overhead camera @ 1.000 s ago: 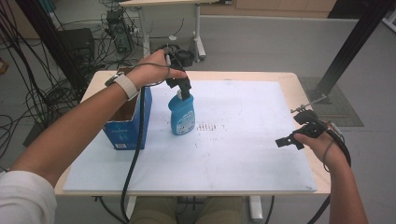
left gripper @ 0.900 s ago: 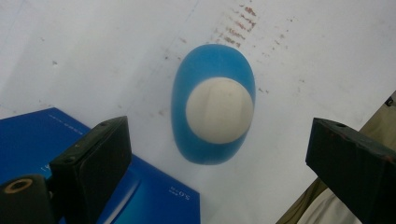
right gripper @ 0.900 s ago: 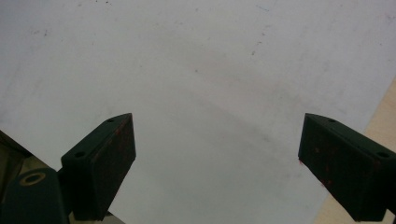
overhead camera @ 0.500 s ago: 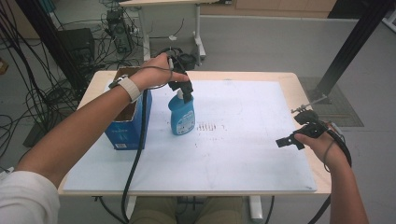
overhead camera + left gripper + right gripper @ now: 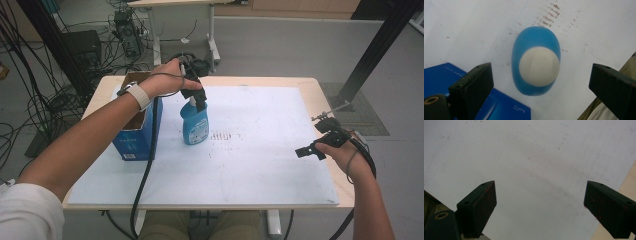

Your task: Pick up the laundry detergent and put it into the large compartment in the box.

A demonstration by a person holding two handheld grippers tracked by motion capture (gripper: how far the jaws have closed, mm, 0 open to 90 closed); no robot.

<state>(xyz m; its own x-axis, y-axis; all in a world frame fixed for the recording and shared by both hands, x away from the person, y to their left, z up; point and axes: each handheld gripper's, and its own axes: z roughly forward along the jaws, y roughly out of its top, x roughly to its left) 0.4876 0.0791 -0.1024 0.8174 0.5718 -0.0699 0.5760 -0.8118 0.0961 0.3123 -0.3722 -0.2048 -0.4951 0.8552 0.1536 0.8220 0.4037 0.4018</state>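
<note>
A blue bottle (image 5: 195, 125) with a white cap (image 5: 539, 66) stands upright on the white mat (image 5: 250, 160), left of centre. My left gripper (image 5: 198, 100) hangs straight above its top, pointing down. In the left gripper view my left gripper (image 5: 540, 75) is open, its jaws spread wide to either side of the cap and apart from it. My right gripper (image 5: 314, 138) hovers low near the table's right edge. In the right gripper view my right gripper (image 5: 540, 187) is open over bare mat, with nothing between its jaws.
An open blue cardboard box (image 5: 134, 135) stands just left of the bottle, close to the left forearm; its corner (image 5: 499, 107) lies under the left jaw. Brown marks (image 5: 224, 136) dot the mat right of the bottle. Cables and desks lie beyond the table.
The left hand has shifted very slightly above the bottle's top. The bottle, the box and the right gripper have stayed where they were.
</note>
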